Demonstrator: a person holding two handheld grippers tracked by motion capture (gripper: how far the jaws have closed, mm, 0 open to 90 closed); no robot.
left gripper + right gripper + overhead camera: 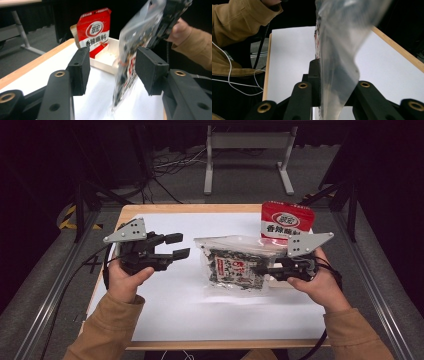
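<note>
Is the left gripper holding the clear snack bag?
No, the left gripper stands open and apart from the clear snack bag, which the right gripper holds.

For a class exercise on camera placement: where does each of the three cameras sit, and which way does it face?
High view: above the person's side, looking forward and down at the table; forearms, both hand-held grippers.
Left gripper view: rides the left hand-held gripper, open, facing the clear snack bag and red packet.
Right gripper view: rides the right hand-held gripper, clamping the bag; a sleeve shows.
All views share the bag.
</note>
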